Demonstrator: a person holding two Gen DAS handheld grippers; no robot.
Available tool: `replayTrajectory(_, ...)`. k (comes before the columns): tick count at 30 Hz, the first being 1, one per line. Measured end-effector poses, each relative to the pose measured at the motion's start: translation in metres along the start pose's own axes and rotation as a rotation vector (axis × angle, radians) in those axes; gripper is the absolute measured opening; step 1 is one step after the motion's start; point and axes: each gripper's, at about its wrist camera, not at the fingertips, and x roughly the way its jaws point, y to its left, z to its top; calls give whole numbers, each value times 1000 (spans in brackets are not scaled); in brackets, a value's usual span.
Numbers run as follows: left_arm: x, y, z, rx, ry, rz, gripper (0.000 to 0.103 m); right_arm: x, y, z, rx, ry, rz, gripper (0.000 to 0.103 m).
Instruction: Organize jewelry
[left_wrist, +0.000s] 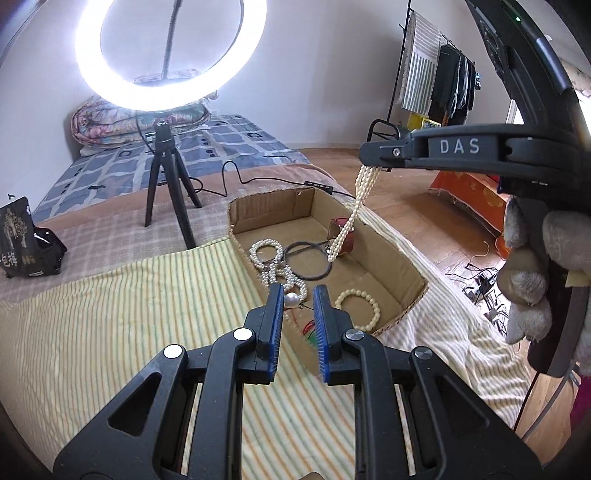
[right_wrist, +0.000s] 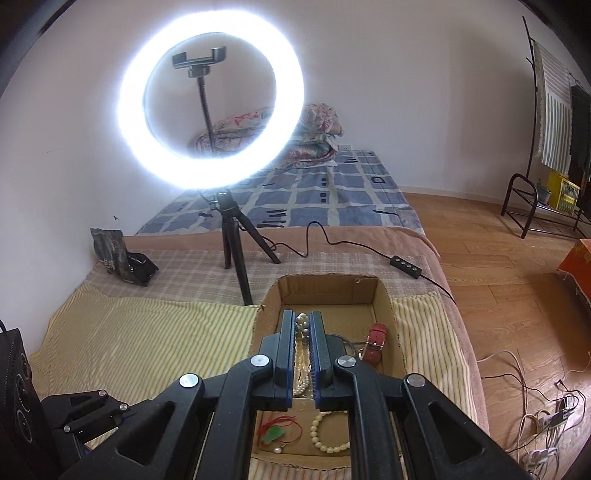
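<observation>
Jewelry, assorted, housed in one open cardboard box (left_wrist: 384, 254) set on a yellow-striped cloth (left_wrist: 129, 314) over a bed-like surface. Beyond it lie a checked beige blanket (right_wrist: 192, 273), a blue patterned mattress cover (right_wrist: 314, 188) and a folded floral quilt (right_wrist: 317, 125) against a white wall; wood flooring to the right carries loose cables.

Contents visible in the box: one multi-strand pearl necklace (left_wrist: 354, 218), its upper end clamped in the right gripper (left_wrist: 373, 157) above the box, its lower end hanging down into the box; one coiled pearl strand (left_wrist: 277, 266); one cream bead bracelet (left_wrist: 360, 306); one dark ring-shaped band (left_wrist: 308, 260); one red watch strap (right_wrist: 375, 341); one green pendant on red cord (right_wrist: 275, 435); one single pearl piece (left_wrist: 291, 300), lying between the left gripper's fingers.

- Left gripper (left_wrist: 298, 295): blue-padded jaws partly open at the near box edge, clamping nothing.
- Right gripper, own view (right_wrist: 303, 325): jaws nearly closed on the necklace strands.

Room fittings: one lit ring light (right_wrist: 210, 107) on a black tripod with an empty phone clamp, one inline cable controller (right_wrist: 406, 266), one clothes rack (left_wrist: 439, 74) with hanging garments.

Legible writing: "DAS" on the right gripper's arm. One black snack bag (left_wrist: 26, 240) bears Chinese print, too small to read with confidence.
</observation>
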Motion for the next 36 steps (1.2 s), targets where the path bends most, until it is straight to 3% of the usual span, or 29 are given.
replayTrajectory(16,35,-25,14,22,15,-29,15,25,-37,-12,81,70,-46,6)
replayTrajectory(17,36,-27,14,25,17,-30,15,26,-38,-12,85,68,-52,14)
replayTrajectory(18,37,-28,13,31,22,-26,24,25,-39,-11,91,64,-60,34)
replayTrajectory(19,37,-29,14,35,23,-23,33,23,-41,-11,96,53,-67,42)
replayTrajectory(20,37,-29,13,36,18,-17,55,22,-41,-10,99,46,-71,54)
replayTrajectory(21,35,-28,13,32,6,-11,65,21,-41,-10,101,40,-74,58)
replayTrajectory(22,34,-27,13,29,-4,-8,65,21,-41,-9,103,39,-79,60)
replayTrajectory(25,32,-26,15,26,0,1,67,19,-41,-9,112,28,-100,79)
replayTrajectory(30,28,-22,15,14,-3,17,82,14,-41,-7,128,12,-136,102)
replayTrajectory(36,23,-21,14,24,-5,51,84,13,-33,-6,108,8,-178,103)
